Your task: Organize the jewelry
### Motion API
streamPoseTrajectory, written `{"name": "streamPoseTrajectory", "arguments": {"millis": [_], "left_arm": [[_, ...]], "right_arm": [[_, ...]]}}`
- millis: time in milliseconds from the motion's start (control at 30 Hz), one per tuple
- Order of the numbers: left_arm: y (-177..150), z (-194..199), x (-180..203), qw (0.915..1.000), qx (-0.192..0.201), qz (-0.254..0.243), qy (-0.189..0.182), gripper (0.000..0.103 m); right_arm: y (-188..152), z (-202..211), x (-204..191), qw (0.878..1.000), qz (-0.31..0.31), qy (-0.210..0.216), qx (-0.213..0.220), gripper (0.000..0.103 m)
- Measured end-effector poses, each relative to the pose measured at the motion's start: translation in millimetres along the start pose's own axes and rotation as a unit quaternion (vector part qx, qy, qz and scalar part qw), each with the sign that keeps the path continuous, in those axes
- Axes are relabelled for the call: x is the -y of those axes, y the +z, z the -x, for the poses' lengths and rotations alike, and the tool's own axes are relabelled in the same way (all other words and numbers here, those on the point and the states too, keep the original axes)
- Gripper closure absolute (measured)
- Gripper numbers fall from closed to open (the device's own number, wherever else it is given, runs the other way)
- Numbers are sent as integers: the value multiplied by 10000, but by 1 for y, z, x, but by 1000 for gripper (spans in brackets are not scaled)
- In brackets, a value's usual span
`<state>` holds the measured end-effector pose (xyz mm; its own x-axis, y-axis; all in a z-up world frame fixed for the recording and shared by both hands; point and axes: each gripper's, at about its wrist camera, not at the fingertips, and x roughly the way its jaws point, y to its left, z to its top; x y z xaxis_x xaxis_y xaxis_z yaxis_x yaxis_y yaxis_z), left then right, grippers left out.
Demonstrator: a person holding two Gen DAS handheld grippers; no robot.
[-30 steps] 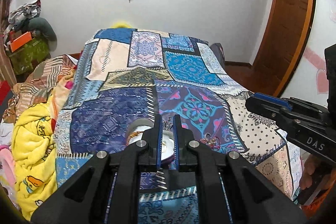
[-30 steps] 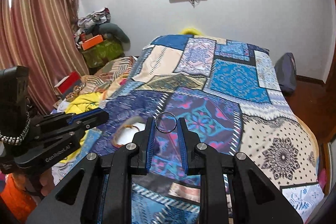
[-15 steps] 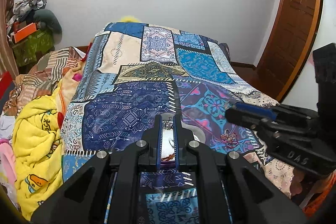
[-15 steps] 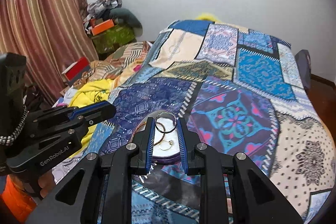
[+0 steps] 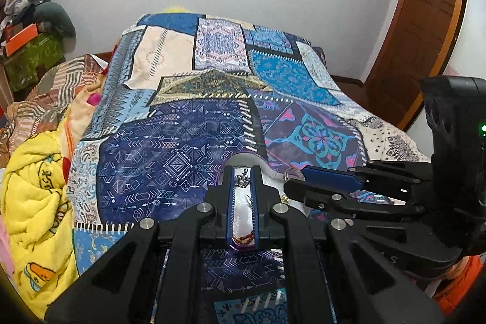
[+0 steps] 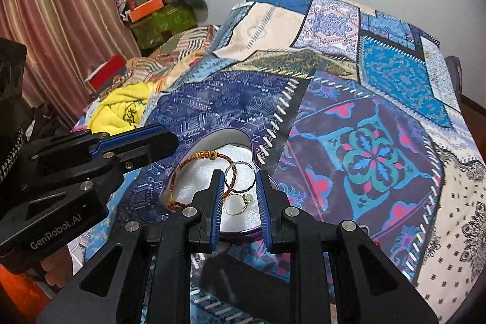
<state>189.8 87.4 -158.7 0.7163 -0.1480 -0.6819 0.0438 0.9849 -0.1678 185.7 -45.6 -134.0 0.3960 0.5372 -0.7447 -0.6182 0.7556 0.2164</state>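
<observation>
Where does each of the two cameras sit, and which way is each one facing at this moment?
Left wrist: on the left gripper, looking forward along its fingers over the patchwork bedspread to the far wall; a small charm sits pinched at its tips, and the right gripper reaches in from the right.
Right wrist: on the right gripper, looking down into the round jewelry box; a silver ring spans its fingers, and the left gripper reaches in from the left.
Shared: the bedspread, the box, each other's gripper.

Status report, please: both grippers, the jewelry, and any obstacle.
Left gripper shut on small charm. Right gripper holding silver ring over white dish. Braided bracelet, gold ring in dish. No obstacle.
</observation>
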Motion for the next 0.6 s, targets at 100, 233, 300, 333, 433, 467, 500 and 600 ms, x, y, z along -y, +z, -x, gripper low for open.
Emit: {"name": "streamPoseTrajectory", "arguments": {"millis": [100, 233, 300, 333, 433, 467, 500, 600], "left_arm": [[-1, -7, -4, 9999, -68, 17, -73, 95], [-1, -11, -9, 9999, -86, 46, -92, 95], [0, -13, -11, 9997, -111, 94, -171, 95], [0, -13, -11, 9996, -123, 104, -210, 95], [0, -14, -11, 9997, -116, 84, -222, 95], [0, -14, -10, 9996, -118, 80, -229, 95], [0, -14, -10, 9996, -116, 82, -227, 95], [1, -13, -10, 9997, -117, 83, -215, 95]], "right_arm": [[2, -8, 0, 10000, 35, 46, -80, 84], [3, -13, -3, 9998, 146, 59, -114, 84], [3, -16, -3, 9997, 176, 47, -136, 84], [3, -17, -3, 9997, 175, 51, -149, 84], [2, -19, -3, 9997, 193, 57, -172, 84], [2, -19, -4, 9996, 214, 42, -171, 84], [2, -20, -5, 9996, 248, 17, -166, 84], [2, -18, -7, 9994, 326, -21, -136, 84]]}}
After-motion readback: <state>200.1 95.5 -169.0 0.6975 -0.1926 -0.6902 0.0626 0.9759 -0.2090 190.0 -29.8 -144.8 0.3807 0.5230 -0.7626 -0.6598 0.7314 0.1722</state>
